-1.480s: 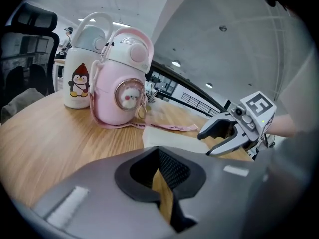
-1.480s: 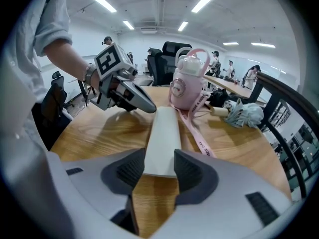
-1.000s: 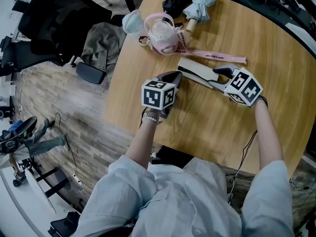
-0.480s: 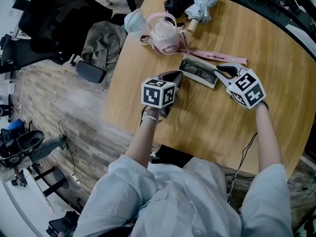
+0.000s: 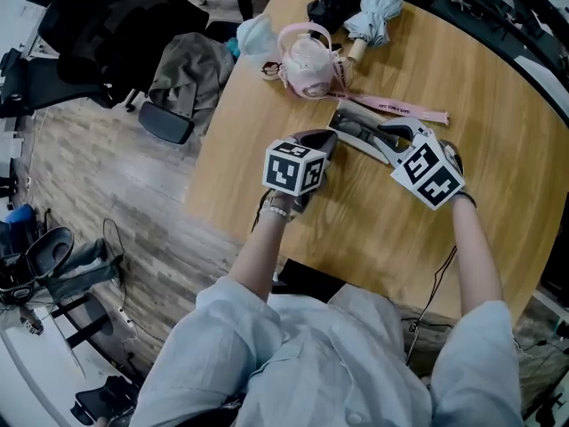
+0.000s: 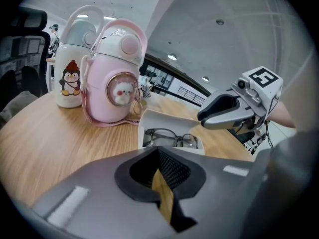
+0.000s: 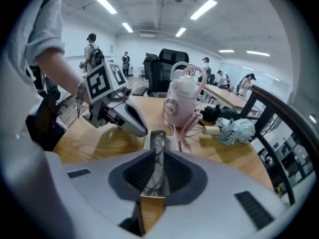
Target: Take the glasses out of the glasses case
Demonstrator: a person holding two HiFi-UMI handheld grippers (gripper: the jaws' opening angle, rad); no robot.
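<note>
wooden surface (image 5: 373, 229) carries the open glasses case (image 5: 348, 124), glasses (image 6: 172, 137) inside. right gripper (image 5: 384, 132) fingers just clenched on its lid; left gripper (image 5: 324, 139) fingers clenched, empty. next, probably, pinching the frame gently.

**Colour key.** The table (image 5: 498, 105) is showing a light wood grain. The glasses case (image 6: 169, 121) is appearing white, and its glasses (image 6: 174, 138) are showing dark frames. The pink bottle (image 6: 117, 83) is trailing a pink strap (image 5: 400, 108) with dark lettering. The white bottle (image 6: 70, 76) is bearing a penguin in a red cap. The left gripper (image 5: 324, 138) and the right gripper (image 5: 384, 132) are showing grey bodies, black pads and black-and-white square markers. The umbrella (image 5: 378, 7) is appearing pale blue-green.
</note>
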